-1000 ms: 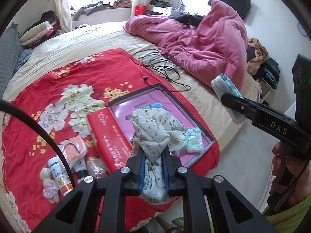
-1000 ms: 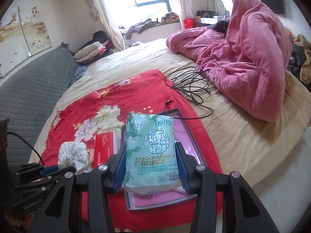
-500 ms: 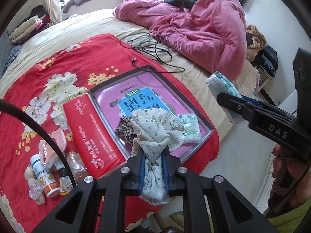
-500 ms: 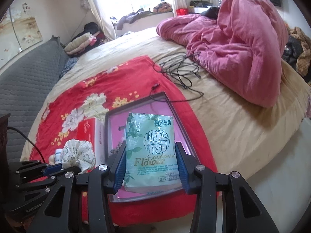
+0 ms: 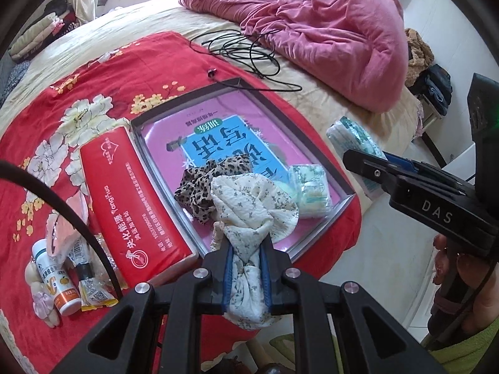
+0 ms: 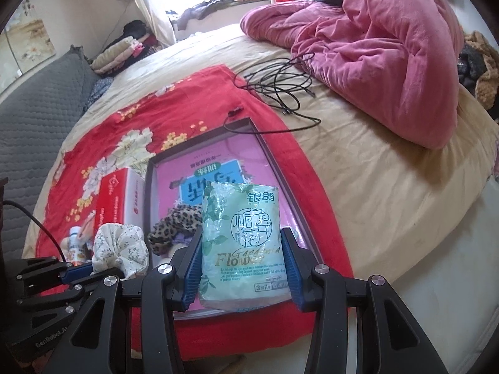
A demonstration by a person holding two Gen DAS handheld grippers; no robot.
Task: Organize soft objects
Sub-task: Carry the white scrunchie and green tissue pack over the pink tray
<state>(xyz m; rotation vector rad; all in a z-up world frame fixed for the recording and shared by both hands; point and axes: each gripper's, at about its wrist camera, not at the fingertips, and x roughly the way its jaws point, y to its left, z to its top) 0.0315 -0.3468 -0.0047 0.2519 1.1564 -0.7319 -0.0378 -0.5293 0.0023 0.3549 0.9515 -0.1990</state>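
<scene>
I see cream scrunchie (image 5: pixel 252 199) w/ small grey flowers, leopard-print scrunchie (image 5: pixel 205 176) in brown & black, pale green tissue pack (image 6: pixel 241 243), red cloth (image 5: pixel 93 71) w/ white & yellow blossoms, pink duvet (image 6: pixel 383 43).

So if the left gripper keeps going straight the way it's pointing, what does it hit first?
Probably the leopard-print scrunchie in the shallow box, just ahead of the floral scrunchie that the left gripper holds. Depth is hard to judge here.
</scene>
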